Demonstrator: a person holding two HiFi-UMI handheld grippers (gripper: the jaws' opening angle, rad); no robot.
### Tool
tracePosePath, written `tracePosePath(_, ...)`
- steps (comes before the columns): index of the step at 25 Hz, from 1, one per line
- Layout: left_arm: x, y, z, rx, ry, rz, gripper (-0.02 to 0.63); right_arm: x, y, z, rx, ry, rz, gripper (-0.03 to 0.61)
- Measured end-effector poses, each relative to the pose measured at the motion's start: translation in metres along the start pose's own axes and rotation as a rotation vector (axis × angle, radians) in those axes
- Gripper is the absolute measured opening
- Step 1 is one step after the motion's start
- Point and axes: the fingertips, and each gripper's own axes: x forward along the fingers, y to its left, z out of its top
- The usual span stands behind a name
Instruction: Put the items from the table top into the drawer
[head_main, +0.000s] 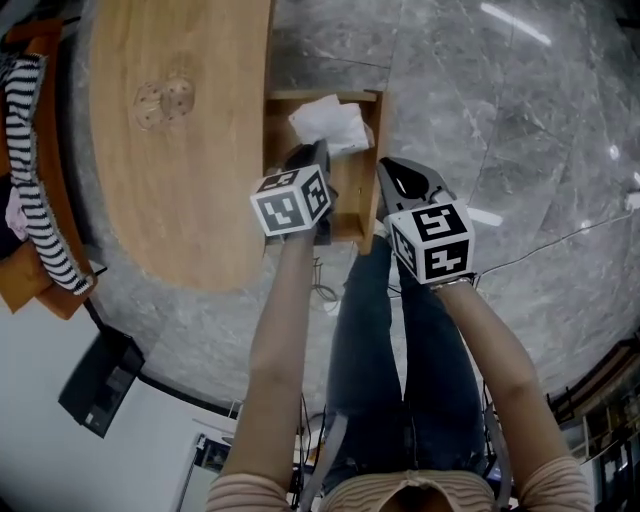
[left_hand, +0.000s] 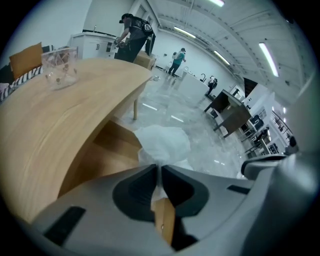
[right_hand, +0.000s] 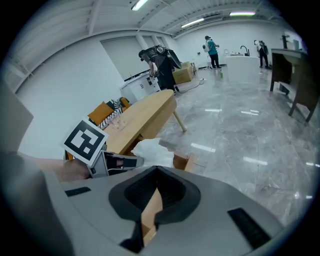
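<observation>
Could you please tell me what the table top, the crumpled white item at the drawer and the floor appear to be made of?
Table top: light wood, matte, visible grain. Crumpled white item: thin plastic film or tissue, faintly translucent creases; unclear which. Floor: polished grey stone or stone-look tile, veined, mirroring ceiling lights.

Right gripper (right_hand: 157, 167): jaws together at the tips, nothing pinched. A strip of wood shows through the gap behind them. Just beyond, a white bag (right_hand: 150, 149) sits over the wooden drawer (right_hand: 182, 161), which sticks out from under the surface (right_hand: 145, 117) at its long edge. Left gripper (right_hand: 137, 161) comes in from the left, marker cube up, tip at the bag. Grey polished floor (right_hand: 240, 125) on the right. Person (right_hand: 160, 62) bent at a counter past the surface's far end.
</observation>
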Motion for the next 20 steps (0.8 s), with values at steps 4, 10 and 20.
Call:
tracePosePath(4,0.016,0.006,-0.005,0.05,0.029,0.005,0.041,0.008,-0.006,-0.006,0.014,0.012,-0.002,0.008)
tracePosePath(10,0.033,0.015,-0.014,0.13,0.078,0.004,0.041,0.02,-0.004,-0.014,0.031,0.028,0.001,0.008)
tracePosePath(20,0.054,0.023,-0.018,0.189,0.109,-0.003,0.041,0.039,0.0,-0.021,0.048,0.049,0.0,0.008)
